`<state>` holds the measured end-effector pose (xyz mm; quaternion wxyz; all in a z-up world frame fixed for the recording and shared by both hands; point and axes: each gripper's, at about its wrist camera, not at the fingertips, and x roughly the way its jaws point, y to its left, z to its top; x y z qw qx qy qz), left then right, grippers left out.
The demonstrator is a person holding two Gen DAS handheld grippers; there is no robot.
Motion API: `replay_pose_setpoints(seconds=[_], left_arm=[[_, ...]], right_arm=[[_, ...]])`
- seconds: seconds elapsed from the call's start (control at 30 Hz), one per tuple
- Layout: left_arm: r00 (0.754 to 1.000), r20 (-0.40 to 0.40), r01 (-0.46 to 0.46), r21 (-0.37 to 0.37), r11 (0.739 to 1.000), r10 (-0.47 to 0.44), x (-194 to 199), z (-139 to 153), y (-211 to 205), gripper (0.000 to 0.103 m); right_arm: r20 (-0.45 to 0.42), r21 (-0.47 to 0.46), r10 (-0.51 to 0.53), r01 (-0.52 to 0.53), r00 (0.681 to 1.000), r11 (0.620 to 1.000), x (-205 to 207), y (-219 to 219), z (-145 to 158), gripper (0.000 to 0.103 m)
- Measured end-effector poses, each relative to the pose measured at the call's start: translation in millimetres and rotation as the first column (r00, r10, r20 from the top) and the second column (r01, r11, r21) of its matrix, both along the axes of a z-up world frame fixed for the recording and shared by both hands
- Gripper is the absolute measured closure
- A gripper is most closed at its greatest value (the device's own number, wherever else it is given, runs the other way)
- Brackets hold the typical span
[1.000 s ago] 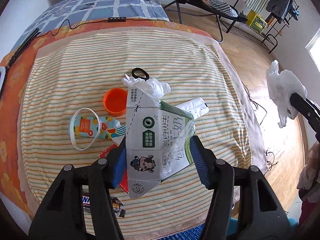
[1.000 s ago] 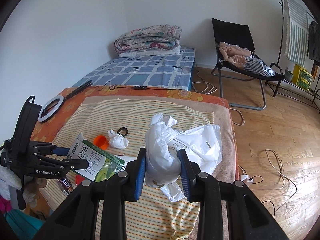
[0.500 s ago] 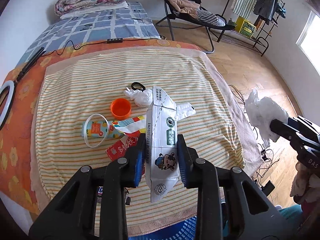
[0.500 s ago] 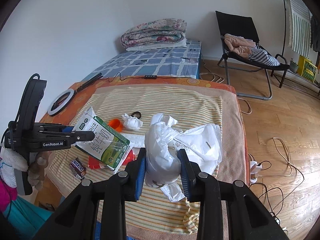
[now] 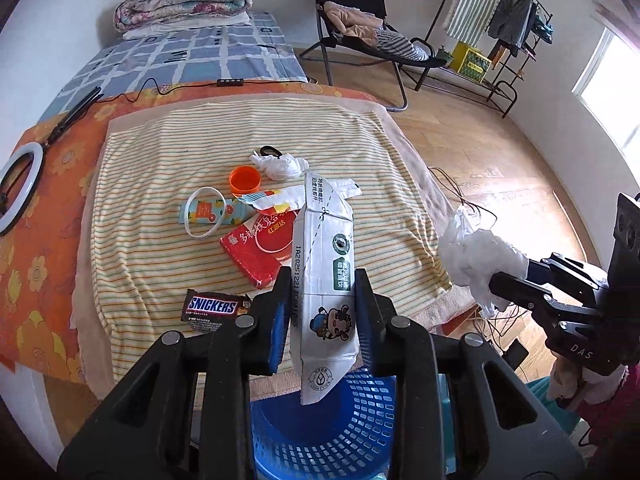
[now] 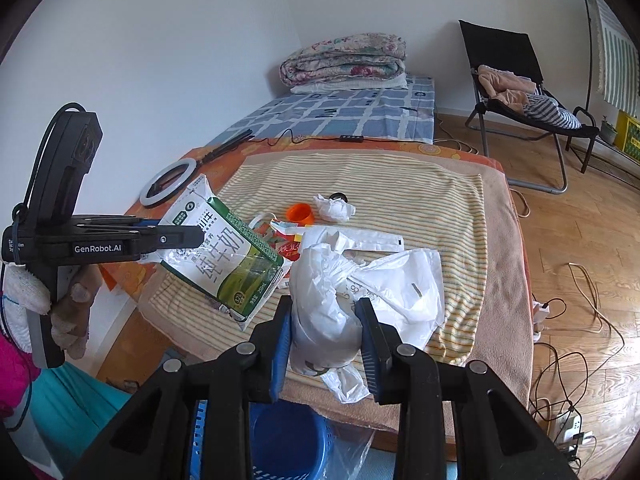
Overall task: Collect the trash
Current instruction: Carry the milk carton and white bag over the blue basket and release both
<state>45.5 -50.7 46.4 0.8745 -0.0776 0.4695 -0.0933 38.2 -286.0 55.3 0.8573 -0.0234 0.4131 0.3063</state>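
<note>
bed (image 5: 132,280) | striped towel (image 5: 168,152) | wrappers (image 5: 214,307), orange cap (image 5: 245,178)

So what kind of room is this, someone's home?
Most likely a lived-in bedroom at home: a bed with folded quilts, a folding chair draped with clothes, and a clothes rack by the window.

Both fisheye views mounted behind the tongs, angled steeply down, close over the near tabletop edge (image 5: 280,376). Shared: striped tabletop, blue basket (image 6: 288,440), bed (image 6: 352,116), chair (image 5: 352,4).
</note>
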Motion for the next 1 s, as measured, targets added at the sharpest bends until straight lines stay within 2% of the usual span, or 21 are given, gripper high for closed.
replay_pose_setpoints(seconds=[0.13,0.4,0.7,1.0], left_arm=[[1.0,-0.003,0.023,0.018,1.0,-0.023,-31.4,-2.0,-3.0,0.074],[0.998,-0.051,0.049,0.03,0.998,-0.048,-80.1,-27.4,-2.3,0.074],[0.991,-0.123,0.065,0.045,0.997,-0.059,-112.5,-76.3,-4.6,0.074],[0.977,-0.202,0.085,0.073,0.994,-0.069,-125.2,-117.8,-11.7,0.074]], right_arm=[[-0.015,0.009,0.022,-0.022,1.0,1.0,-20.5,4.2,-5.4,0.072],[-0.079,0.004,0.074,-0.074,0.994,0.997,-66.8,18.8,-32.1,0.072],[-0.161,-0.032,0.071,-0.077,0.984,0.996,-104.6,34.2,-71.6,0.071],[-0.229,-0.065,0.07,-0.087,0.971,0.994,-134.4,44.2,-108.7,0.071]])
